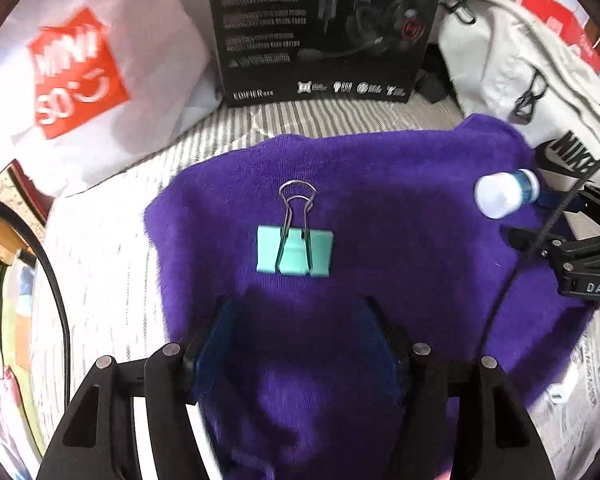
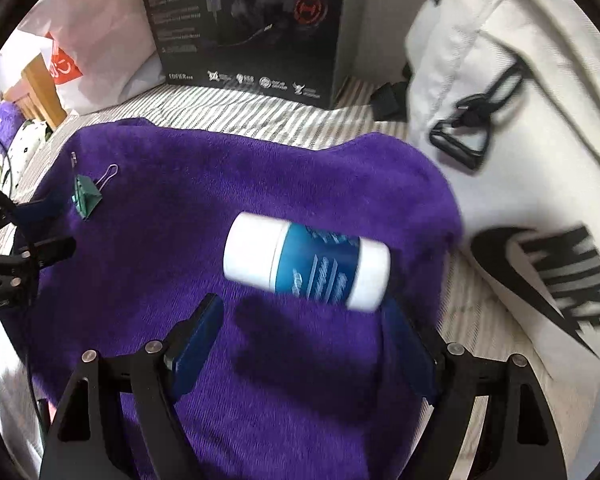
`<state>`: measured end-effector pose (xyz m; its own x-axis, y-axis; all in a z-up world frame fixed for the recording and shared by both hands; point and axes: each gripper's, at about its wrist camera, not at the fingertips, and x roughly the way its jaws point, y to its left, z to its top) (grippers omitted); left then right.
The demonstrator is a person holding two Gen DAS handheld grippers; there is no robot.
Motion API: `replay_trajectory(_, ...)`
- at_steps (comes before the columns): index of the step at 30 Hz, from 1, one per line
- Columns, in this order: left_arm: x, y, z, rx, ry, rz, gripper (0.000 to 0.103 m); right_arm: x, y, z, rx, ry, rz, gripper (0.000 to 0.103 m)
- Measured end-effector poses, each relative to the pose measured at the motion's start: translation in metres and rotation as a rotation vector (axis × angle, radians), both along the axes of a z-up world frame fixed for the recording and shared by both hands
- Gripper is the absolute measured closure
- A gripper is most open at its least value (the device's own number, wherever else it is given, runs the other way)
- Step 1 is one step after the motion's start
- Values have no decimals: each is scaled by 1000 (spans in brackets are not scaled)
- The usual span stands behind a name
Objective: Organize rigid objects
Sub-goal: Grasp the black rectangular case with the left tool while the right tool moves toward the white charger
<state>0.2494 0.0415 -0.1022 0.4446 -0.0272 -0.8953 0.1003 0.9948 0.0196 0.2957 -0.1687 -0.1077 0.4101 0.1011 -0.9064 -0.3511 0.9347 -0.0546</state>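
Two pairs of tongs hang over a purple towel spread on a striped bed. The left tongs stand open with nothing between their blue fingers, just short of a mint-green binder clip that lies flat near the middle of the towel, its wire handles pointing toward the far edge of the bed. The right tongs are also open and empty. A white bottle with a blue label lies on its side just ahead of them, toward the towel's right edge, its far end close to the right-hand finger; whether they touch cannot be told through the blur.

Judged from this, the step in hand is a pickup or placement of each item on the towel. To take the clip well, the left tongs should come straight down and close across the flat green body, not the springy wires (which would slip or fold). The bottle will roll on the soft pile, so the right tongs should straddle its middle, fingers across the round sides, and close slowly.

A black headset box stands at the far edge of the bed, with a white shopping bag at the far left corner and a white Nike bag along the right edge.
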Motion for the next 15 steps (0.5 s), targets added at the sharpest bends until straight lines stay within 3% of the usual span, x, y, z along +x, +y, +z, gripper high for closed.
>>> replay_trajectory(9,-88,-6,41,-24,-71,-9,41,-89,-23,49,39,-100,-44,21)
replay_trajectory(15,-150,-21,35,-94,-56,-18,41,-168,-36,73,57,-174,-66,21)
